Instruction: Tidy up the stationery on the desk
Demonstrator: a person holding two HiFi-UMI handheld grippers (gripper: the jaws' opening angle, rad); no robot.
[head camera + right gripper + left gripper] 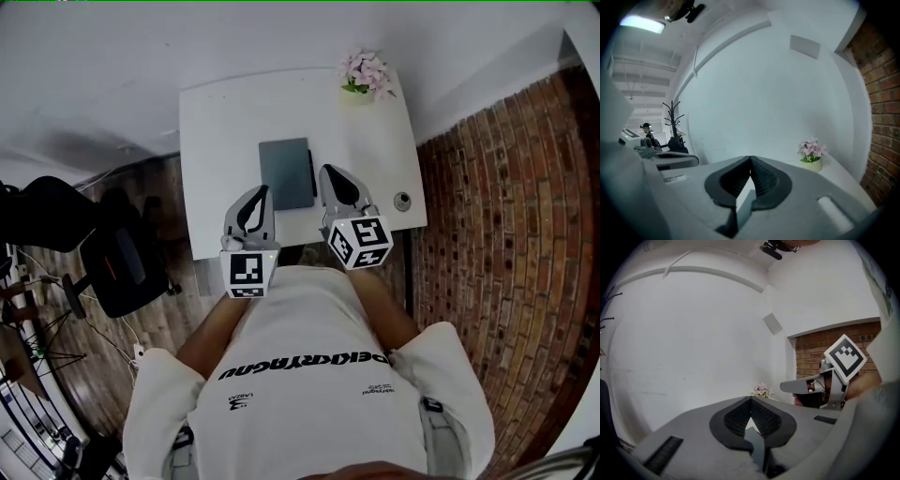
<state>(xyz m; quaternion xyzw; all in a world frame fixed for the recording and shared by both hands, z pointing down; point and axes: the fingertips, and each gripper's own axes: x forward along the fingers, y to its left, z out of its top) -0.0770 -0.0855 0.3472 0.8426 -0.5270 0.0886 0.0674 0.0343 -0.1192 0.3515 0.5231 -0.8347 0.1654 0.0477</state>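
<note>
With the left gripper (262,189) and right gripper (326,170) both closed on nothing above the desk's (225,131) near edge, the grey notebook (286,173) lies mid-desk, and lowering without opening might shove it askew

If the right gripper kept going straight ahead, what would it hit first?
Probably the white wall behind the desk, though depth is unclear. The right gripper aims over the desk, with the flower pot off to its right.

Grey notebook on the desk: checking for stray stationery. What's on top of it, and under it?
Nothing lies on the notebook. A thin dark strip, maybe a pen, runs along its right edge. Anything under it is hidden.
</note>
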